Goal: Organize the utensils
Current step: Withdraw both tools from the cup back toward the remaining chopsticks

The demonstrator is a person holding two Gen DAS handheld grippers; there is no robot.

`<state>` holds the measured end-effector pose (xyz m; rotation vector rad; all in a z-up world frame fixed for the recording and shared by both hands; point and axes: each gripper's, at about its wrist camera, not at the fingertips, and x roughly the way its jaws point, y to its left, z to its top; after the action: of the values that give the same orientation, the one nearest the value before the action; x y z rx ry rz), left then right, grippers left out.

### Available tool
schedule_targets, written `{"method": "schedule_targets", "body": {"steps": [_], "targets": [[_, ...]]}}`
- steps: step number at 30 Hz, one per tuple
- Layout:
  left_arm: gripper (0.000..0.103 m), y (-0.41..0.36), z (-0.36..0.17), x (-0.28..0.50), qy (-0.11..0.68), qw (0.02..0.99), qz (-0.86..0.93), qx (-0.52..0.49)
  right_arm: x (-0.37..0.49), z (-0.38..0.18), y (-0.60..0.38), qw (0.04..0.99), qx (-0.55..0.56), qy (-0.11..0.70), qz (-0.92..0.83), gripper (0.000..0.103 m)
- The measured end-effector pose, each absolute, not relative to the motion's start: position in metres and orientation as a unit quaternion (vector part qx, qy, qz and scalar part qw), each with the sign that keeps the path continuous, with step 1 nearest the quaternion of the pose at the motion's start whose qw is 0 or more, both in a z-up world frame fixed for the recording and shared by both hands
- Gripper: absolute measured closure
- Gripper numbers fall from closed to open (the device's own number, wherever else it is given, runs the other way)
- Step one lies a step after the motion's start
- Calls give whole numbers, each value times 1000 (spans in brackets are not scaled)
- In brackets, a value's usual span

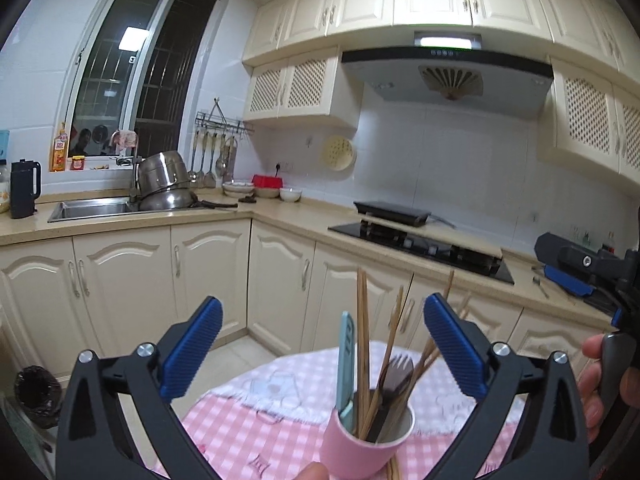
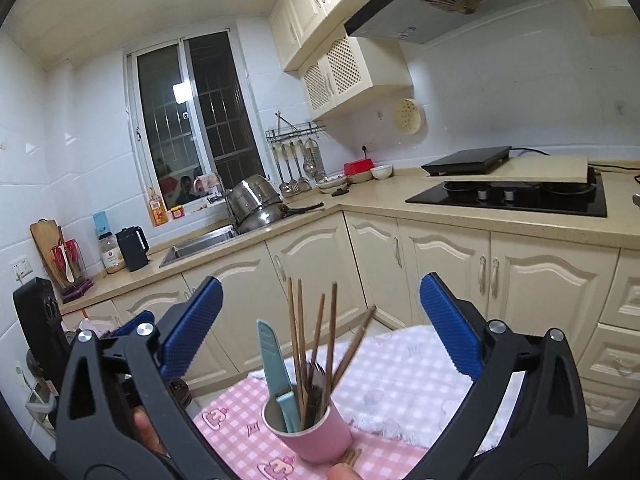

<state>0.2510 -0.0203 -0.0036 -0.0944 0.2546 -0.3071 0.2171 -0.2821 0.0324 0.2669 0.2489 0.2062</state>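
A: With both sets of jaws spread wide, the left gripper and right gripper clamp nothing. Blue pads clear on each side, nothing touching them.

B: Where's the cup?

A: Pink cup sits on the surface, pink checked cloth, low in each wrist view and framed between the open fingers, not touched by them. It looks tilted in both views; fisheye, so can't tell for certain.

B: Contents?

A: Wooden chopsticks fanned out, a dark fork, a teal-handled utensil. All standing in the cup. More chopstick ends lie on the cloth just beside the cup base.

B: Hands?

A: Fingertip at the bottom edge of each view, near the cup. The right gripper with its hand shows at the right edge of the left view.

B: Background?

A: Sink with stacked steel pots, hob, cream cabinets, all well apart from the cup.
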Motion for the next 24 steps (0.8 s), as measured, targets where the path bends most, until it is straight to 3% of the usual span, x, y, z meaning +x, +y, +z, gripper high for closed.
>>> {"method": "schedule_targets", "body": {"steps": [24], "targets": [[4, -20, -61, 222, 231, 960, -159, -11, 190, -98, -281, 926, 115, 357, 44, 6]]}}
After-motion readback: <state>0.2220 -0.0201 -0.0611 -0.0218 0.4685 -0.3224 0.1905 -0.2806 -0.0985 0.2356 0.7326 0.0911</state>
